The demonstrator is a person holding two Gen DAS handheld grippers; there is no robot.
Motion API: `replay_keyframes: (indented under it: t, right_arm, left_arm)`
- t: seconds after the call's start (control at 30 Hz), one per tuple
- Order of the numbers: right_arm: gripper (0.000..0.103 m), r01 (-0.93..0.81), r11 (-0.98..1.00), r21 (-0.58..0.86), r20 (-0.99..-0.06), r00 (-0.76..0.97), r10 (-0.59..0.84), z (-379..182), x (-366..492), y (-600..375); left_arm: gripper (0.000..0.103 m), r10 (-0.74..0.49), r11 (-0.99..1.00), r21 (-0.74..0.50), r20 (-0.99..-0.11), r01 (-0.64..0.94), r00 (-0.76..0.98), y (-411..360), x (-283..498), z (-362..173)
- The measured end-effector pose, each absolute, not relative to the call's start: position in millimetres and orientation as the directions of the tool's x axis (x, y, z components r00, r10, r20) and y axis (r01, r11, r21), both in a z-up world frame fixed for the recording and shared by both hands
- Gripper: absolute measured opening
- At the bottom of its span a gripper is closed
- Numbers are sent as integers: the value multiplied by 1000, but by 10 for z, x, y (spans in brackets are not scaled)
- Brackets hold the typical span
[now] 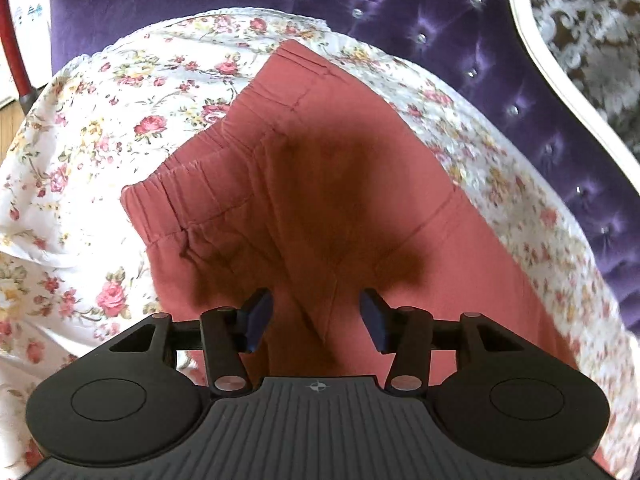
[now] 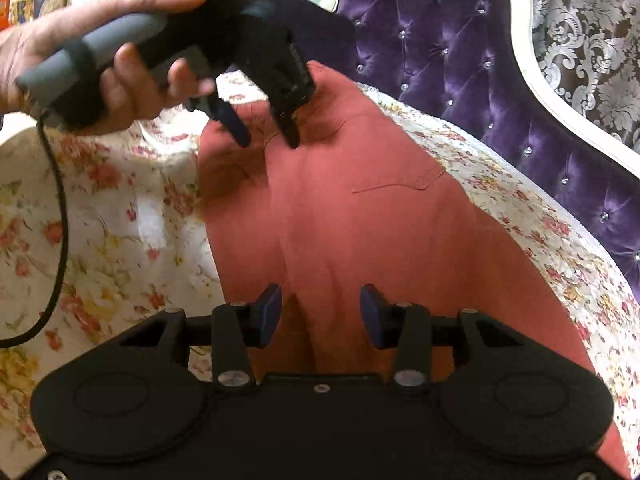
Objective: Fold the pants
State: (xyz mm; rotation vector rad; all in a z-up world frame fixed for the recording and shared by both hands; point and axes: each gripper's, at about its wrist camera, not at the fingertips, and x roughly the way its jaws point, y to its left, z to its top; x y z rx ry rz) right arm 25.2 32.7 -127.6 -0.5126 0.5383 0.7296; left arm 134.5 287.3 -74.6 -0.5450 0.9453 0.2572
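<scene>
- The pants (image 1: 344,200), a rust-red pair, are spread flat on the flowered sheet (image 1: 100,128), which covers a bed backed by a purple tufted headboard (image 1: 500,40).
- The elastic waistband (image 1: 188,184) is seen at the far end of the pants, nearest the headboard; the legs run back from it toward both cameras and pass out of view beneath them.
- The long axis of the pants is thus judged to run from the headboard toward the person, roughly in line with both pairs of fingers.
- The left gripper (image 2: 268,142) is held over the waistband end, fingers pointed down at the cloth. Its jaws are spread apart and nothing is caught between them; whether the tips touch the fabric cannot be told.
- The left hand (image 2: 92,60) is wrapped round the grey handle (image 2: 100,48) of that gripper.
- The right gripper (image 2: 320,314) is held over the pants further from the waistband, about where the two legs meet. Its jaws are wide apart and empty.
- The waistband is clearly nearer the left gripper; the leg end is better reached by the right.
- No fold is seen yet, so the task is judged to be at its start.
</scene>
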Motion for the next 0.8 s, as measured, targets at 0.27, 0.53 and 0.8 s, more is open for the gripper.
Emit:
replay_keyframes:
  t: [0.27, 0.53, 0.8]
  right_arm:
    - [9, -701, 687, -194, -566, 652, 505, -1031, 302, 265]
    - [9, -780, 621, -74, -598, 533, 598, -859, 168, 170]
    - [33, -764, 642, 61, -636, 467, 615, -932, 358, 38]
  left_arm:
    - [5, 16, 866, -298, -787, -402, 617, 2763, 1350, -473]
    - [7, 56, 919, -186, -813, -349, 580, 2705, 968, -209]
    - [20, 134, 940, -43, -866, -339, 482, 2661, 871, -412]
